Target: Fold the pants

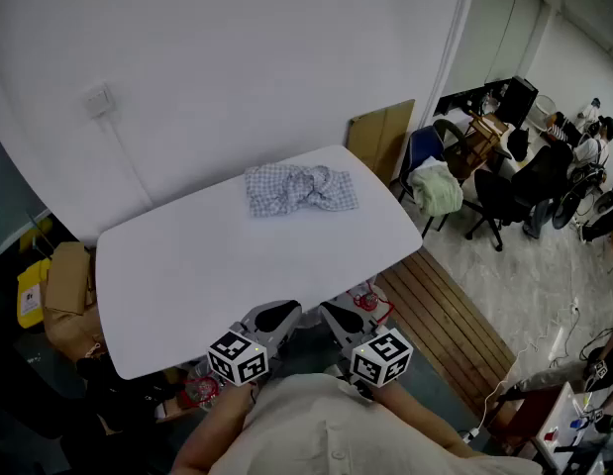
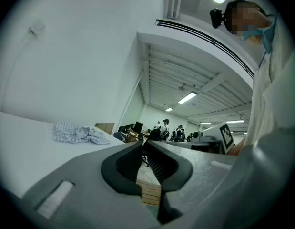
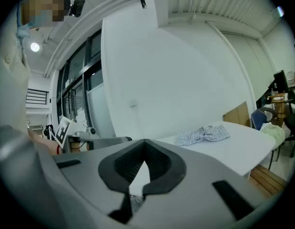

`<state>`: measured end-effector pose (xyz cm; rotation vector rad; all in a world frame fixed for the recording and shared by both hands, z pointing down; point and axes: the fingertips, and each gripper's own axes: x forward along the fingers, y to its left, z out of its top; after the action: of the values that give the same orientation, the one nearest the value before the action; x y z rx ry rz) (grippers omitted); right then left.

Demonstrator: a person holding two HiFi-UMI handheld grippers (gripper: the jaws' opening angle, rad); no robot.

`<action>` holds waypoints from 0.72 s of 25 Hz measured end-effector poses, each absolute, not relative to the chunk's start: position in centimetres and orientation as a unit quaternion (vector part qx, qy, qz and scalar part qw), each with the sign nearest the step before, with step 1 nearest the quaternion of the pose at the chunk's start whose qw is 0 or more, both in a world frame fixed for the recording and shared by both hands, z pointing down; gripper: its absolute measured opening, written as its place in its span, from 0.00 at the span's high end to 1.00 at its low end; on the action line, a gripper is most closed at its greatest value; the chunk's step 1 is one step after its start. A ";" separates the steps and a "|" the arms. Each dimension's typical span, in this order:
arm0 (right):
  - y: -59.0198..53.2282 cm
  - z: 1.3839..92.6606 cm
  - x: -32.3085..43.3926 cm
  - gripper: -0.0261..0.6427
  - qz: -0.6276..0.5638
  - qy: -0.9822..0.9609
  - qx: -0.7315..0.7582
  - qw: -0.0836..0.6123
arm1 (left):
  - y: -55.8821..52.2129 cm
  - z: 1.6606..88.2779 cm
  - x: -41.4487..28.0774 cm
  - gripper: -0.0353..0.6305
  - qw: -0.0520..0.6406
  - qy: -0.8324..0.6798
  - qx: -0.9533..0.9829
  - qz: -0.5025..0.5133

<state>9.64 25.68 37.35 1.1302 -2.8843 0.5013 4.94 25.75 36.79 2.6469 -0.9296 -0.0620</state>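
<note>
A crumpled pair of blue-and-white checked pants (image 1: pixel 301 188) lies bunched near the far edge of the white table (image 1: pixel 207 265). They also show as the pants (image 2: pixel 79 133) in the left gripper view and the pants (image 3: pixel 203 134) in the right gripper view. Both grippers hang at the table's near edge, close to the person's body and well short of the cloth. My left gripper (image 1: pixel 277 317) is shut with nothing between its tips. My right gripper (image 1: pixel 335 316) is shut and empty too.
A brown board (image 1: pixel 381 138) leans on the wall behind the table's far right corner. Office chairs, one with a pale green cloth (image 1: pixel 437 188) on it, and people stand at the right. Cardboard boxes (image 1: pixel 66 285) sit left of the table. Wooden slats (image 1: pixel 455 330) cover the floor at right.
</note>
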 end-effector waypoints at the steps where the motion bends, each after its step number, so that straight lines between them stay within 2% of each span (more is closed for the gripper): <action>1: 25.6 37.5 9.5 0.94 0.161 -0.919 0.360 0.003 | 25.7 36.9 4.9 0.90 0.169 -0.325 0.930 -0.020; 15: 24.7 38.3 7.5 0.94 0.165 -0.921 0.352 0.012 | 24.7 37.8 1.9 0.90 0.183 -0.343 0.921 -0.026; 18: 24.4 37.8 7.0 0.94 0.165 -0.922 0.350 -0.008 | 24.7 37.8 1.1 0.90 0.185 -0.347 0.919 -0.029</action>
<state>6.99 24.44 37.76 1.1052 -2.9108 0.5219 1.11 24.67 37.77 2.5897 -0.9791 -0.0806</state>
